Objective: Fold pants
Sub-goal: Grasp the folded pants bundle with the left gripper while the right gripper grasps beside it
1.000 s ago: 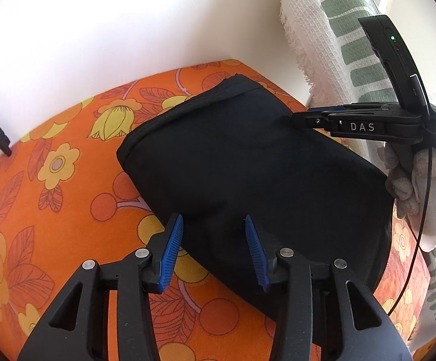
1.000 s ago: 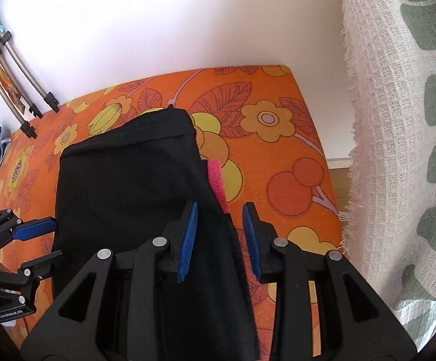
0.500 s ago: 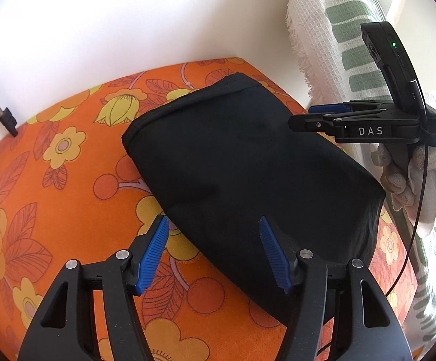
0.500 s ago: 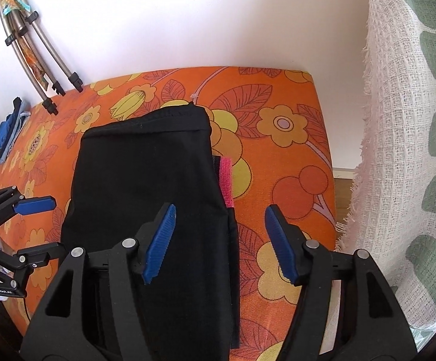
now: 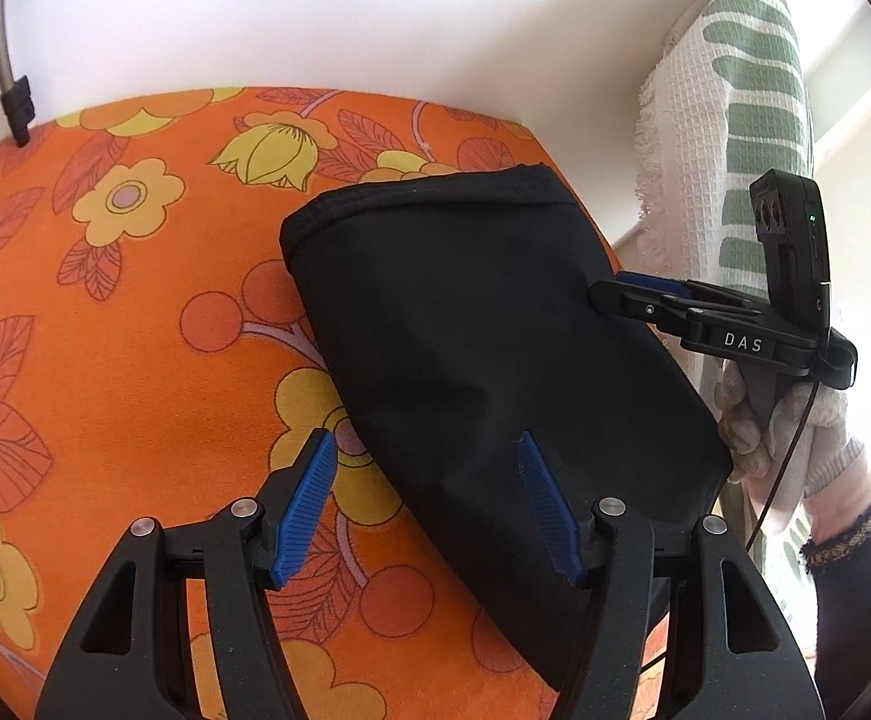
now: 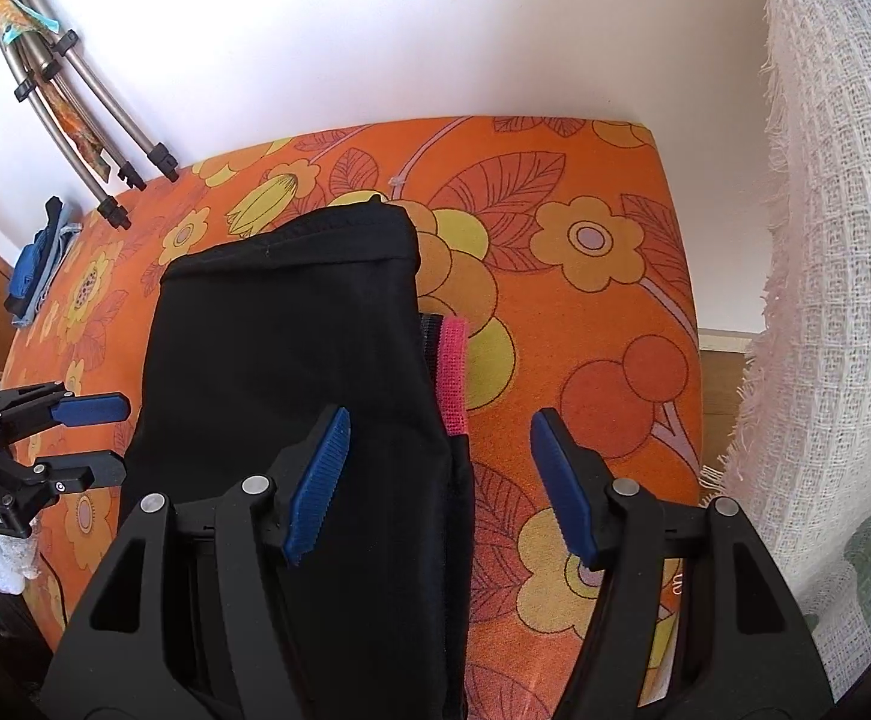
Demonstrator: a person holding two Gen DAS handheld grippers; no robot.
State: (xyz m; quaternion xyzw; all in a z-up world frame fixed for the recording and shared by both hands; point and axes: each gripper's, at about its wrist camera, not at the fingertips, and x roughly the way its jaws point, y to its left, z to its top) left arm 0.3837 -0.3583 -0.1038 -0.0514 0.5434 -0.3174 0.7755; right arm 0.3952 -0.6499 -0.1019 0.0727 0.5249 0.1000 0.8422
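The black pants [image 5: 483,360] lie folded into a compact rectangle on the orange flowered surface [image 5: 135,324]. A pink waistband strip [image 6: 453,378] sticks out at their right edge. My left gripper [image 5: 426,498] is open and empty above the pants' near left edge. My right gripper [image 6: 438,486] is open and empty above their near right edge. In the left wrist view the right gripper [image 5: 645,294] shows at the pants' far side. In the right wrist view the left gripper [image 6: 90,438] shows at their left side.
A white and green woven cloth [image 5: 729,120] hangs at the right, also in the right wrist view [image 6: 825,300]. Metal tube legs [image 6: 93,138] lean on the white wall at the back left. A blue object [image 6: 33,264] lies at the far left edge.
Both grippers have opened wide and drawn back from the pants. The folded pants lie still.
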